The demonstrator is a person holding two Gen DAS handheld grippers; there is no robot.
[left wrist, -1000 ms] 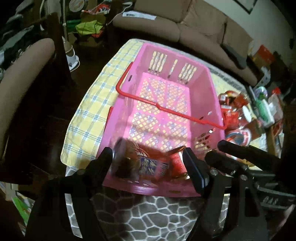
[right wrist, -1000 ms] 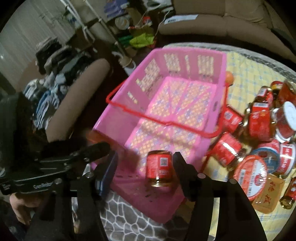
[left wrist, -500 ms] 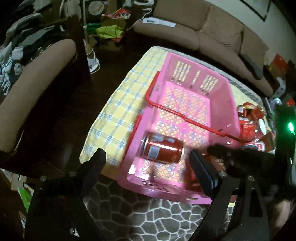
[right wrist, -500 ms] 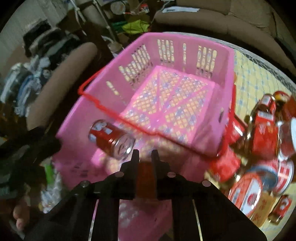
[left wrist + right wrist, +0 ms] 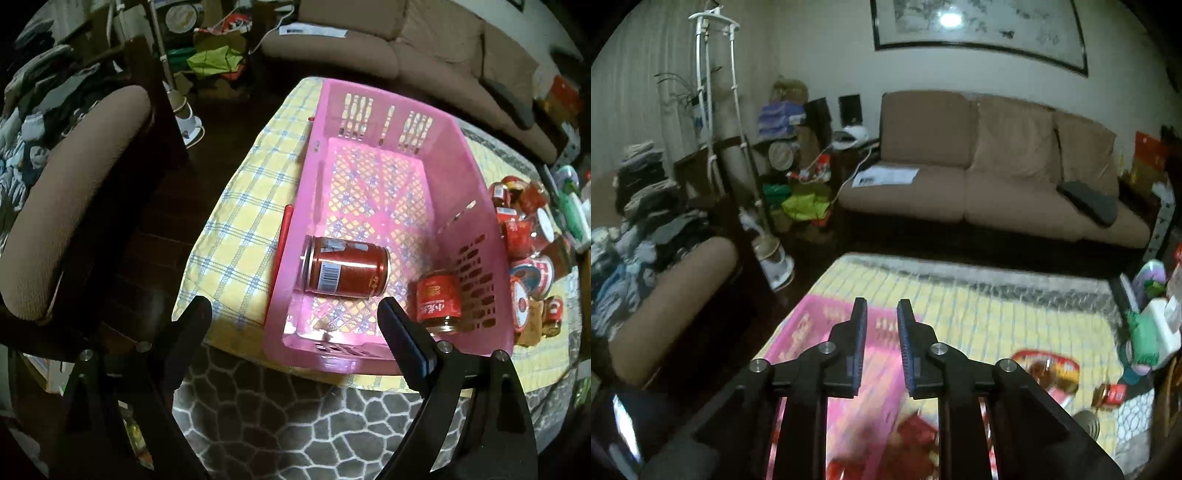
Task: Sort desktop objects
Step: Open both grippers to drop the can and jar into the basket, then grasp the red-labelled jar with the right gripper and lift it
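A pink plastic basket [image 5: 454,184] stands on the yellow checked tablecloth [image 5: 240,221]. Inside it a red drink can [image 5: 345,267] lies on its side, and a red-labelled jar [image 5: 439,301] leans in the near right corner. My left gripper [image 5: 291,314] hovers open over the basket's near edge, nothing between its fingers. In the right wrist view my right gripper [image 5: 881,308] is shut and empty, held high above the basket [image 5: 812,332] and pointing toward the sofa.
Several red jars and tins [image 5: 524,236] are heaped on the cloth right of the basket, blurred in the right wrist view [image 5: 1049,365]. The basket's red handle [image 5: 280,251] hangs down its left side. A brown armchair [image 5: 74,206] stands left, a sofa [image 5: 979,177] behind.
The can left my left gripper and the jar left my right gripper; both now lie in the basket. The right gripper shut, rose and tipped up. The basket handle dropped to the left.
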